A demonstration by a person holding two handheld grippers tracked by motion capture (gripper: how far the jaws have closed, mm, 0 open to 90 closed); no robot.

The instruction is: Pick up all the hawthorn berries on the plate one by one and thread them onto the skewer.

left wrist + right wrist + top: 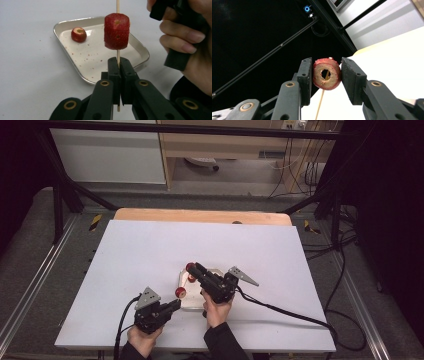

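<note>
Thin wooden skewer (118, 56) through pitted red fruit (116, 31) — possibly hawthorn — over speckled metal tray (75, 67)

Three red fruit pieces (180, 292) — one skewer (118, 53), one tray (82, 72), two grippers (170, 306).

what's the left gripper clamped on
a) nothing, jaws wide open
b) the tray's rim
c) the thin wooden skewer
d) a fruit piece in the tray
c: in the left gripper view the left gripper has its jaws shut on the skewer, just below the red fruit piece threaded on it, above the tray.
</note>
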